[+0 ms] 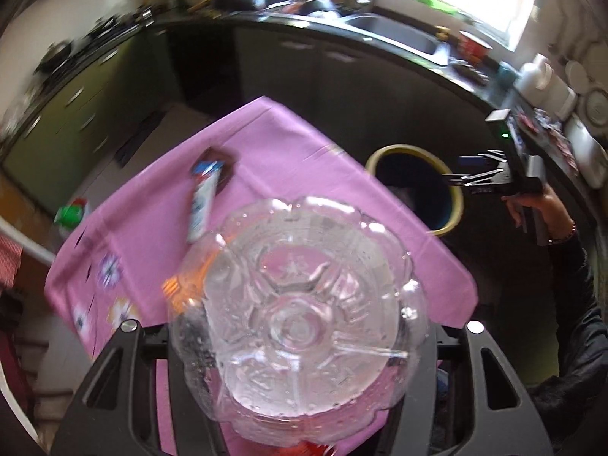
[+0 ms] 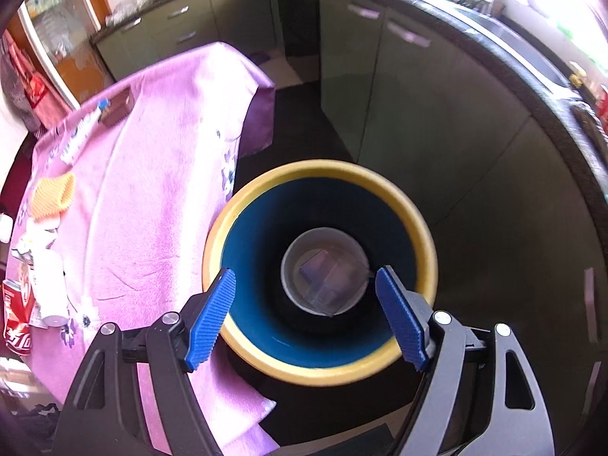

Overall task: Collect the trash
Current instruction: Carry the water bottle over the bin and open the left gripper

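Clear plastic bottle (image 1: 300, 326), base-on, aloft

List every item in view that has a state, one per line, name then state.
clear plastic bottle: held in left gripper, base toward camera, lifted above the table
right gripper: open, empty, above the bin
bin: open, a pale round container inside at the bottom
red can: on the pink tablecloth
toothpaste tube: lying flat on the tablecloth
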Available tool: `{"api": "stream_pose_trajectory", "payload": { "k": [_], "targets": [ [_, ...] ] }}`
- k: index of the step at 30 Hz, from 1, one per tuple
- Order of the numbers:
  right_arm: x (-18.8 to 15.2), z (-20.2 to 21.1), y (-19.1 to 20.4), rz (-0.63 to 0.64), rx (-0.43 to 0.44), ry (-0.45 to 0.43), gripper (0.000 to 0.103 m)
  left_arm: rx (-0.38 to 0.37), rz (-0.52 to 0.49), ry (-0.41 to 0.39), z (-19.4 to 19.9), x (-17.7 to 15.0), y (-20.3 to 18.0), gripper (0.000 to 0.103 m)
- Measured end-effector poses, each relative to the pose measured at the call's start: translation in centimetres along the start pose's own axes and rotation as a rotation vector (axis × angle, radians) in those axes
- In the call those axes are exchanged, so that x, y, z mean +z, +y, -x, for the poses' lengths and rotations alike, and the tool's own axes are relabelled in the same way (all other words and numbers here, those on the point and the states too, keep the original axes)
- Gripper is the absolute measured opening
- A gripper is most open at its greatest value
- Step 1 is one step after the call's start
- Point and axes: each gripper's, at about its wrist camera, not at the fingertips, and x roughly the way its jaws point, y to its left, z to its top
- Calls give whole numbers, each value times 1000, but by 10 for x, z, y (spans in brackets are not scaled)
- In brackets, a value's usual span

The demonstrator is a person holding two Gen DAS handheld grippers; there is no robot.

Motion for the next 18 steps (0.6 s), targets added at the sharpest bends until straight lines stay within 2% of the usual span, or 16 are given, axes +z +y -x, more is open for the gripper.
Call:
{"api": "stream_pose_trajectory", "payload": {
  "k": [6, 9, 12, 16, 18],
  "targets": [
    [-17, 36, -24, -45, 3, -43, 76, -155, -183, 25, -54, 72, -97, 52],
    [-26, 43, -36, -61, -2, -41, 76, -192, -248, 62, -95, 97, -136, 52],
    [-35, 48, -50, -82, -11, -36, 76, -207, -287, 125, -152, 120, -168, 52],
    [-45, 52, -64, -113, -20, -30, 76, -196, -299, 201, -215, 130, -190, 53],
    [-49, 52, -71, -125, -23, -24, 76, -175, -292, 222, -246, 134, -197, 60]
  ]
}}
